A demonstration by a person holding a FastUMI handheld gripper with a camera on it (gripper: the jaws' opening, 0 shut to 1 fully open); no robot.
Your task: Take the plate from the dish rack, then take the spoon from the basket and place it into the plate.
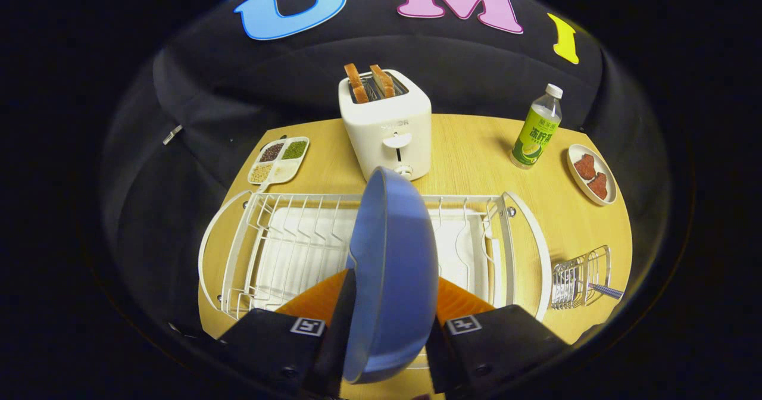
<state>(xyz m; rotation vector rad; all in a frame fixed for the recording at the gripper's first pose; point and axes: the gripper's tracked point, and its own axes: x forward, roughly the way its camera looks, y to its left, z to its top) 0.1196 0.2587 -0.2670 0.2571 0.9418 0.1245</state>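
A blue plate (390,269) stands on edge between my two orange fingers (318,296), held above the white dish rack (262,209). My gripper (384,305) is shut on the plate, one pad on each face. To the right of the rack lies a small wire basket (580,275) on its side, with a spoon handle (608,291) sticking out of it toward the table's right edge.
Beyond the rack stands a white toaster (387,129) with two bread slices. A divided tray of grains (280,159) lies back left. A green-labelled bottle (536,129) and a small dish with red pieces (590,174) stand back right on the wooden table (476,150).
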